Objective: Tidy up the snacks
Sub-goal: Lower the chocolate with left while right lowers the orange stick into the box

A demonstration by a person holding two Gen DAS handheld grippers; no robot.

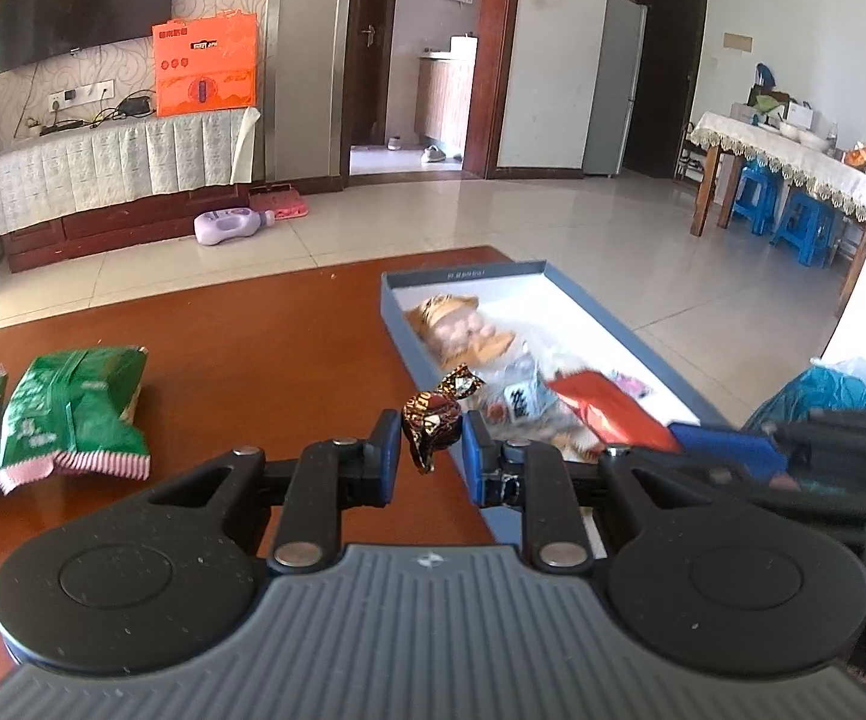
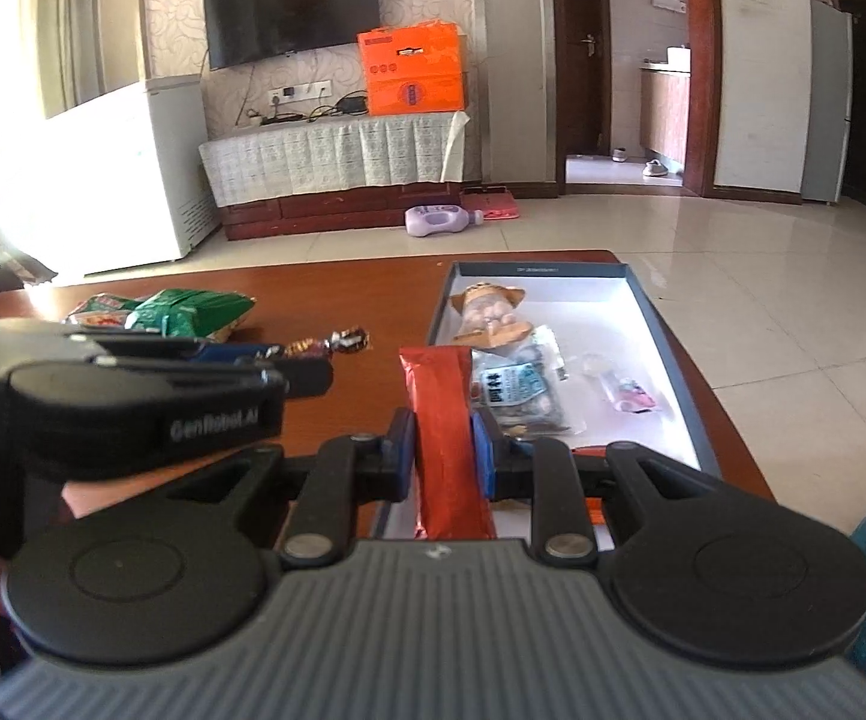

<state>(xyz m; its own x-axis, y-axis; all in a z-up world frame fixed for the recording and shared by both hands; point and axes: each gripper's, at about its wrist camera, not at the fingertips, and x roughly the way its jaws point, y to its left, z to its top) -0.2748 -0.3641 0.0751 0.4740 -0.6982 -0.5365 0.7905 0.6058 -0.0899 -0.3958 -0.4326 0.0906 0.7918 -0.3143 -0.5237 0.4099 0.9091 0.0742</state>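
Several snacks already in shallow blue-rimmed white box [image 2: 667,360] at tabletop's right edge; my left gripper [image 1: 432,441] pinches brown foil-wrapped candy [image 1: 436,414], right gripper [image 2: 445,450] clamps red-orange wrapper bar [image 2: 445,420] (green crinkly bags [image 1: 76,414] wait near left edge).

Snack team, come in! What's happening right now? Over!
Left gripper shut on brown candy. Right gripper shut on red packet. Blue box open, nothing blocking.

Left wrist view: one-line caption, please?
Left gripper holds a wrapped candy beside the open box of snacks.
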